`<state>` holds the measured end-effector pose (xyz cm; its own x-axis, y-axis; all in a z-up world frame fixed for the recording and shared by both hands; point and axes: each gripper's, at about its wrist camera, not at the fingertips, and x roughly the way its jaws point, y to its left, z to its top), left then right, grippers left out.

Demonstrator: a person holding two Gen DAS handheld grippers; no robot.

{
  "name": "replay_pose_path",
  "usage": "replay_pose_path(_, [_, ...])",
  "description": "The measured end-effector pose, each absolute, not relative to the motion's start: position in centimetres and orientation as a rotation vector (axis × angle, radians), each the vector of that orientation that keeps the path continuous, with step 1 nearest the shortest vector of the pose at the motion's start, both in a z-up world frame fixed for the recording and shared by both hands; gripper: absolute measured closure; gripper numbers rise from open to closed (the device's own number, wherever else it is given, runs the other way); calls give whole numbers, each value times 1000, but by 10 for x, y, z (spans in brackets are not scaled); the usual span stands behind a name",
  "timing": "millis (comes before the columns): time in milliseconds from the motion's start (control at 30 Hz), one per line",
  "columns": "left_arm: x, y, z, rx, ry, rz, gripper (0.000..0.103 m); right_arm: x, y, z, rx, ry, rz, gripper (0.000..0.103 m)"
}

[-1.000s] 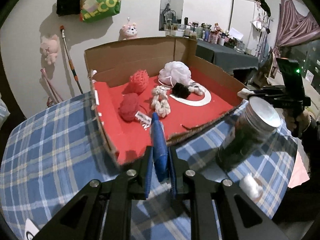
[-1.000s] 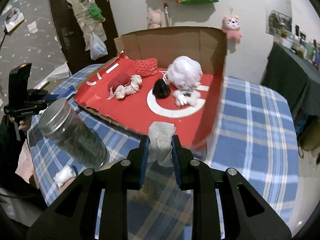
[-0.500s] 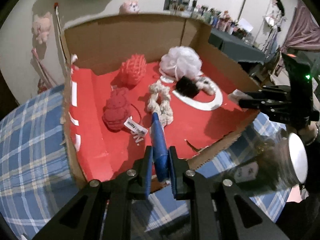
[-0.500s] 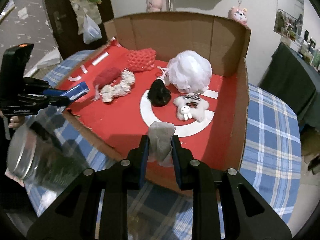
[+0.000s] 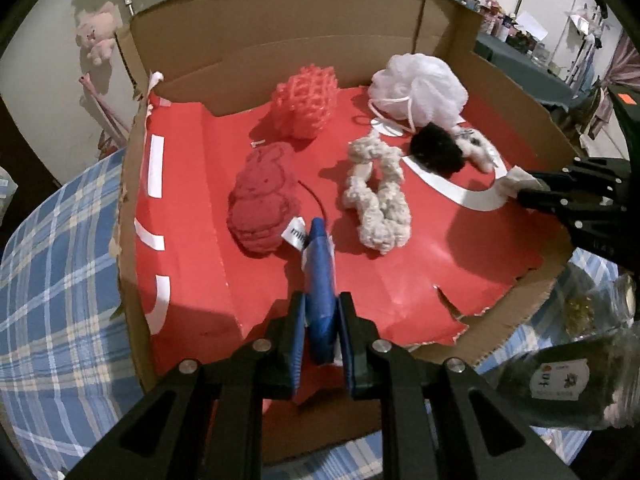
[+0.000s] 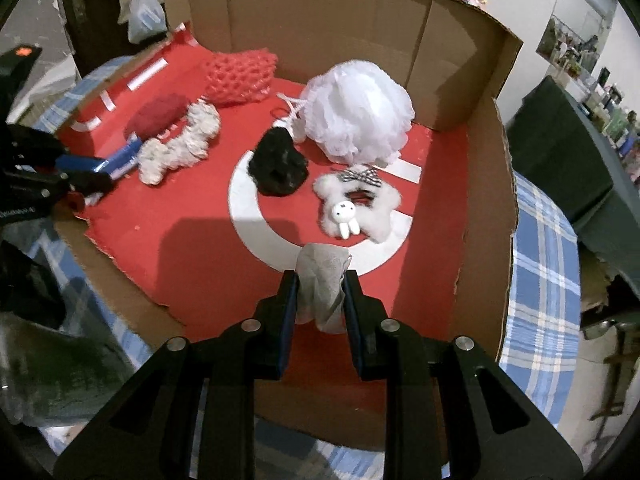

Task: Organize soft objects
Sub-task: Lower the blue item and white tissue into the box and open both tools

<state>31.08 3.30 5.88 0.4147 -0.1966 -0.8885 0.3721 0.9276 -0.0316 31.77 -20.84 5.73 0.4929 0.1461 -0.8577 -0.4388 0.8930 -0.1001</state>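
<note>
Plaid tablecloth under cardboard box. Left gripper clamped on blue cloth; right gripper clamped on grey cloth, 6 o'clock. Light, limp, likely compressible; best pinched mid-fold.

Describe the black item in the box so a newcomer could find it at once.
Look inside the open cardboard box with the red printed floor and find the white ring printed there. The black fuzzy lump sits on that ring's far edge, just in front of the big white mesh pouf and beside the white furry bunny scrunchie. It is the only dark item among red and white ones.
</note>
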Motion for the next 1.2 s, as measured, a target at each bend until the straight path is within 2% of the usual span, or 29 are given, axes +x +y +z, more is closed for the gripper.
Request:
replay_pose_path(433, [311, 27, 58, 203, 1082, -358, 84, 318, -203, 46, -373, 1007, 365, 75])
replay_pose_path(500, [311, 26, 58, 206, 1080, -358, 79, 318, -203, 47, -368, 1006, 367, 74])
replay_pose_path(600, [309, 26, 60, 202, 1070, -370, 70, 318, -203, 47, -349, 1009, 385, 67])
replay_pose_path(633, [307, 27, 61, 200, 1065, -373, 66, 316, -202, 48, -341, 1006, 400, 54])
replay_pose_path(667, [305, 27, 63, 199, 1058, -377, 61, 315, -201, 48, -339, 1003, 411, 47])
replay_pose_path(933, [280, 29, 93, 175, 955, -391, 36, 306, -202, 68, -336, 947, 369, 43])
replay_pose_path(1033, [266, 29, 109, 165, 899, -385, 30, 299, -205, 81, -330, 921, 353, 38])
replay_pose_path(1200, [234, 30, 138, 132, 784, -363, 17, 281, -208, 106, -293, 868, 343, 36])
